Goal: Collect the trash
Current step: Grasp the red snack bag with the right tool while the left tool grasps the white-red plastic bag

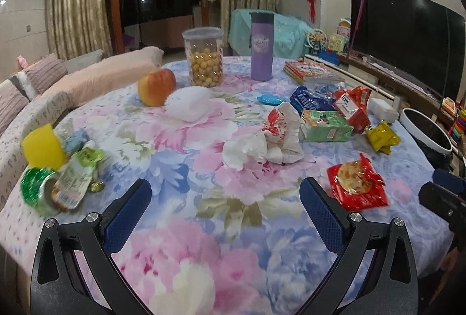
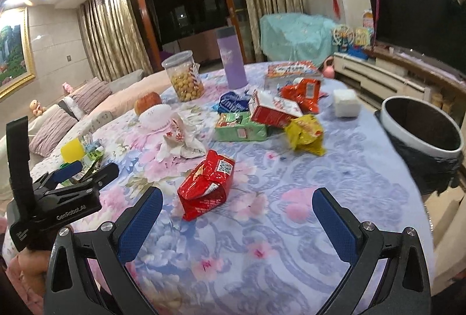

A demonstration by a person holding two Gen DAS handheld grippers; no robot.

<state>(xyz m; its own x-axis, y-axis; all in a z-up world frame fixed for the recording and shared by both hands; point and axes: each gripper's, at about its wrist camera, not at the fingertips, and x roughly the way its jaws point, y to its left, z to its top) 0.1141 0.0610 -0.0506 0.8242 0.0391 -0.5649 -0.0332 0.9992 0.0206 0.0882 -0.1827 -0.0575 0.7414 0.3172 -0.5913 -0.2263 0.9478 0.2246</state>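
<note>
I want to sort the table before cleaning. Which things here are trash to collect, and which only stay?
Trash: red wrapper, yellow wrapper, crumpled tissue, green box, going to the bin.

Staying: apple, snack jar, purple bottle, books.

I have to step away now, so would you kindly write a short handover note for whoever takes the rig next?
Left gripper: open, empty, held above the tablecloth.
Right gripper: open, empty, facing the red snack wrapper.
Trash bin: beside the table's right edge; whether anything is in it cannot be seen.
On the table, uncollected: red snack wrapper, yellow wrapper, green carton, red box, blue packet, crumpled paper, green wrappers at the far left.
Done: nothing visible.
Left: every piece; the red wrapper looks nearest.
</note>
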